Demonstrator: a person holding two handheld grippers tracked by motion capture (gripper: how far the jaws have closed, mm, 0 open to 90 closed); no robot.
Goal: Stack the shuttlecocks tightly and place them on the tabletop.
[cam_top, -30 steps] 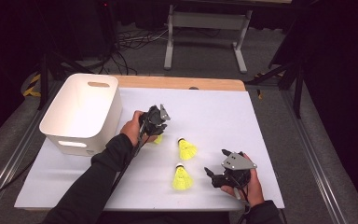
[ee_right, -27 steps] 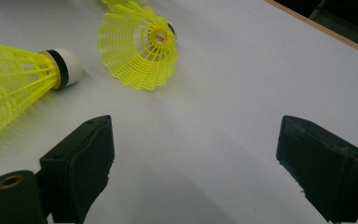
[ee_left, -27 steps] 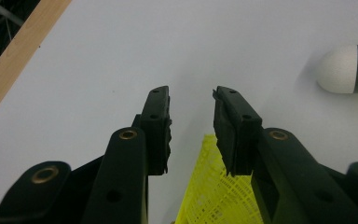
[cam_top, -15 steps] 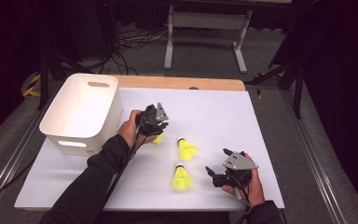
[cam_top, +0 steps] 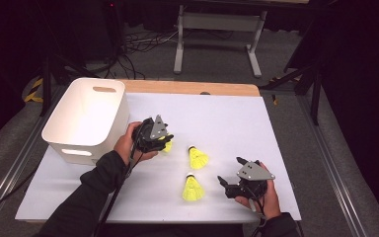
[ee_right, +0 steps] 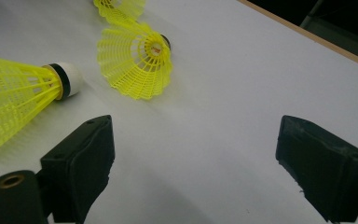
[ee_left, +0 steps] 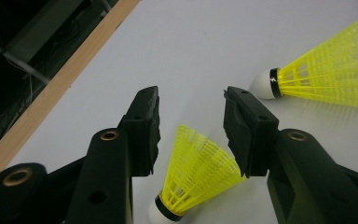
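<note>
Our left gripper (ee_left: 191,123), jaws just parting around the shuttlecock (ee_left: 198,175) lying on the table (cam_top: 227,113) beside the white bin (cam_top: 86,118), could nudge it rolling, while our right gripper (ee_right: 193,168) gapes empty.

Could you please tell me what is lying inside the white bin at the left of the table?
As far as its inside shows, the white bin looks empty: pale walls and floor, no yellow shuttlecock in it. The near wall hides the floor strip just behind it, so that part cannot be checked.
</note>
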